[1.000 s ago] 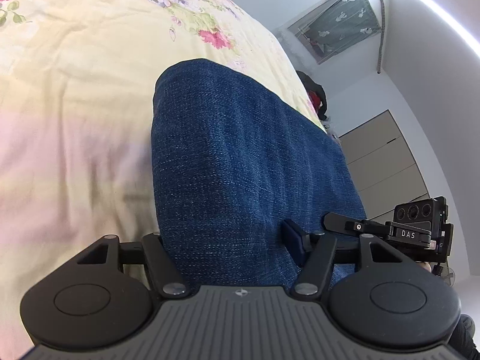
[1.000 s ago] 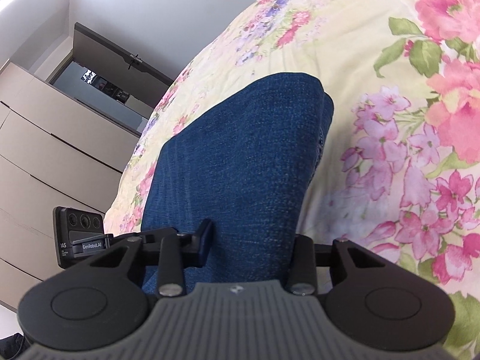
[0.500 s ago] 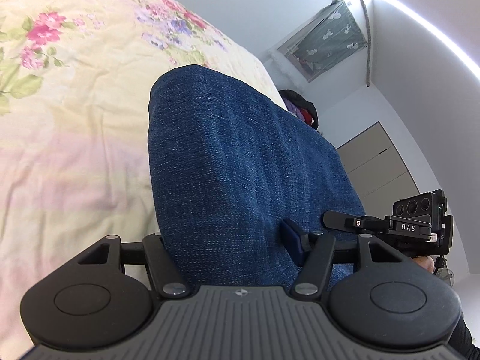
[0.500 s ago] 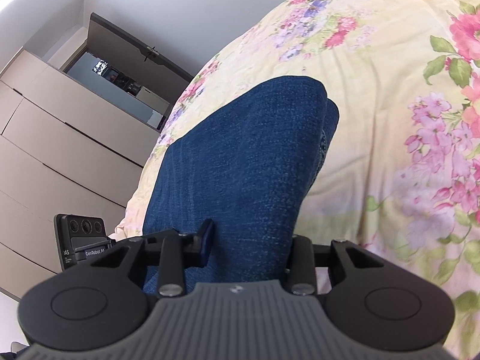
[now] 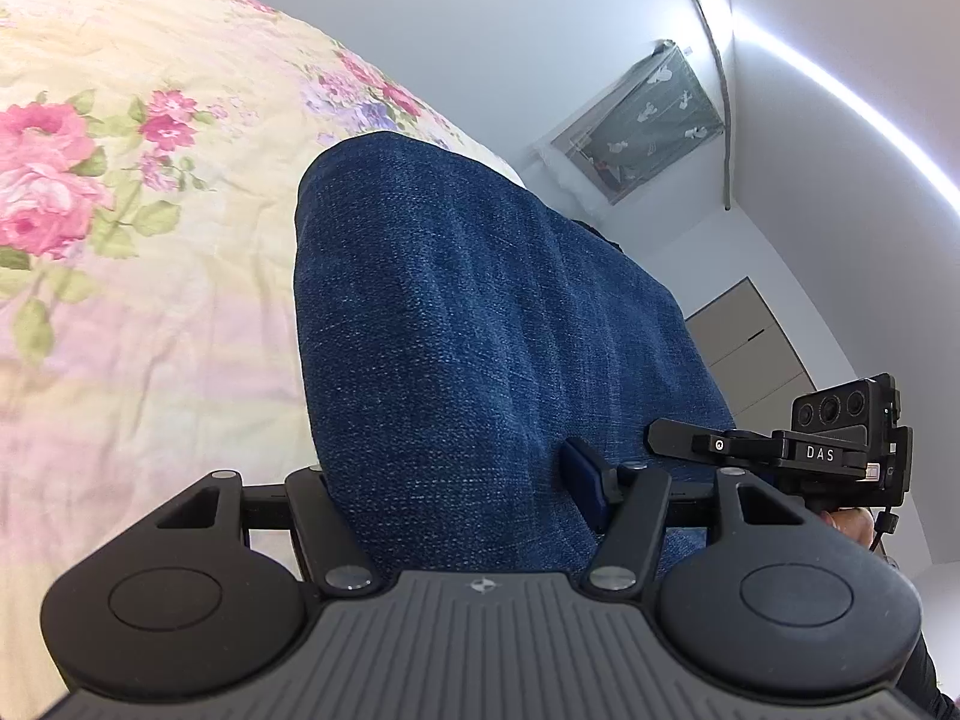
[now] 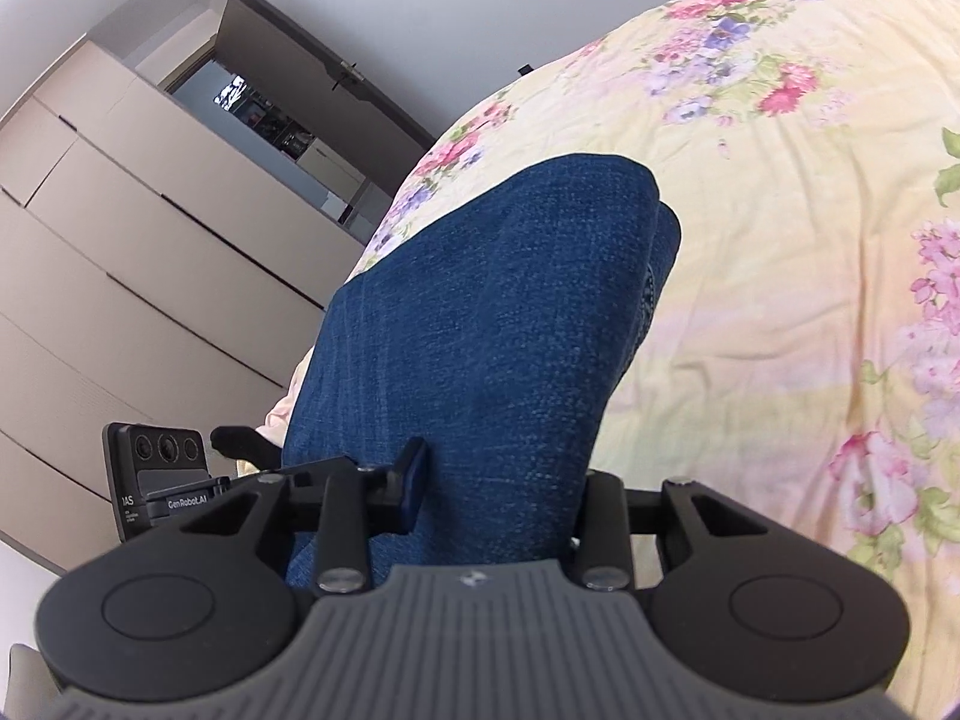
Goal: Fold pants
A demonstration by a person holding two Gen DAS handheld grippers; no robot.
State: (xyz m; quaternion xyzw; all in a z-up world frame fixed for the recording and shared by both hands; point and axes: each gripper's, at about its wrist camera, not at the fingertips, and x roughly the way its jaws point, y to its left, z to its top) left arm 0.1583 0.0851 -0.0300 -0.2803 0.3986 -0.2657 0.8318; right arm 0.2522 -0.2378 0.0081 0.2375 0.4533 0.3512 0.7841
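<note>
Floral bedspread (image 5: pixel 138 300) lay under the pants (image 5: pixel 456 324), one edge raised above it and pinched in both closed grippers, left gripper (image 5: pixel 462 480) and right gripper (image 6: pixel 498 474); best kept level and taut while folding over.

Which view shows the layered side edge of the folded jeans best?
The right wrist view: the jeans show stacked layers along their right edge, against the floral bedsheet. The left wrist view shows only the smooth top face of the jeans.
</note>
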